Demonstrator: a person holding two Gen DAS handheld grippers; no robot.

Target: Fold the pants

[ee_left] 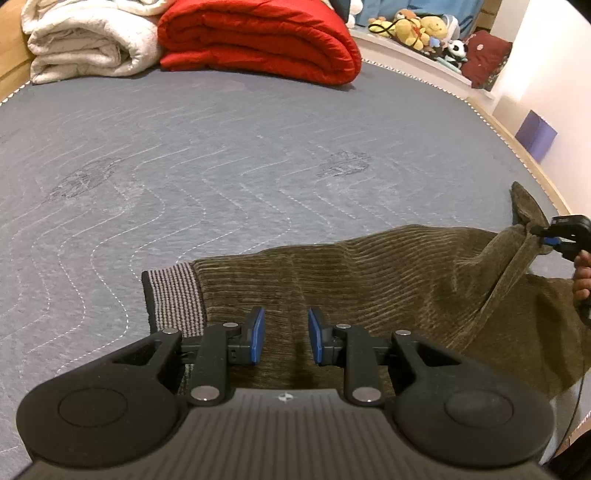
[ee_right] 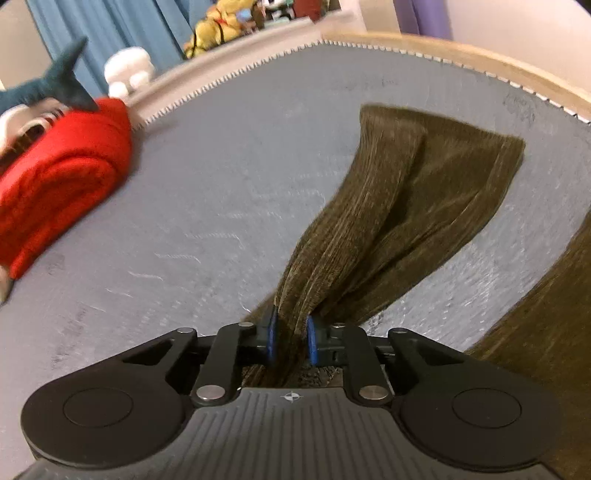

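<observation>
Olive-brown corduroy pants [ee_left: 369, 280] with a striped waistband [ee_left: 173, 299] lie on the grey bed cover [ee_left: 221, 158]. My left gripper [ee_left: 286, 338] is open, just above the pants near the waistband, holding nothing. My right gripper [ee_right: 290, 341] is shut on a bunched part of the pants [ee_right: 399, 206] and lifts it off the bed; the leg ends hang ahead of it. The right gripper also shows in the left wrist view [ee_left: 546, 238] at the far right, pinching a raised fold.
A folded red quilt [ee_left: 258, 40] and a folded white blanket [ee_left: 88, 40] lie at the far end of the bed. Stuffed toys [ee_left: 417, 26] sit on a ledge behind. The wooden bed edge [ee_right: 480, 62] runs along the right.
</observation>
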